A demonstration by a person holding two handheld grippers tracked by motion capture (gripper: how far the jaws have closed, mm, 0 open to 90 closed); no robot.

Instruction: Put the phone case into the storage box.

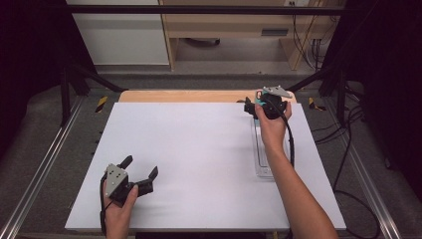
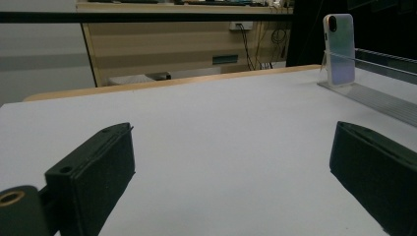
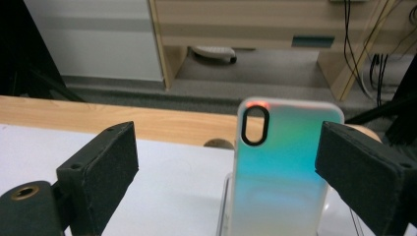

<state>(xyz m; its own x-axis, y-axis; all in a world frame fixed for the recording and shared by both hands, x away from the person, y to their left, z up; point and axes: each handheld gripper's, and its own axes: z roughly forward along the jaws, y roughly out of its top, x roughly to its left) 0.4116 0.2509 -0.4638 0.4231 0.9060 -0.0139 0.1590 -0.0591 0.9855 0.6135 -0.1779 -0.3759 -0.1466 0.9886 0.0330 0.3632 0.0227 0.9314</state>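
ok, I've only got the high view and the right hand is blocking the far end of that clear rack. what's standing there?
Observer: A phone case, shiny teal-white, camera cutout at its top.
Operator: Right tongs on it yet?
Observer: Not gripped. It's between the right tongs, with a clear gap at one jaw. The other jaw overlaps its edge, and I can't tell if it touches.
Operator: Is it lying or standing?
Observer: The left gripper view shows it about upright at the end of the clear rack.
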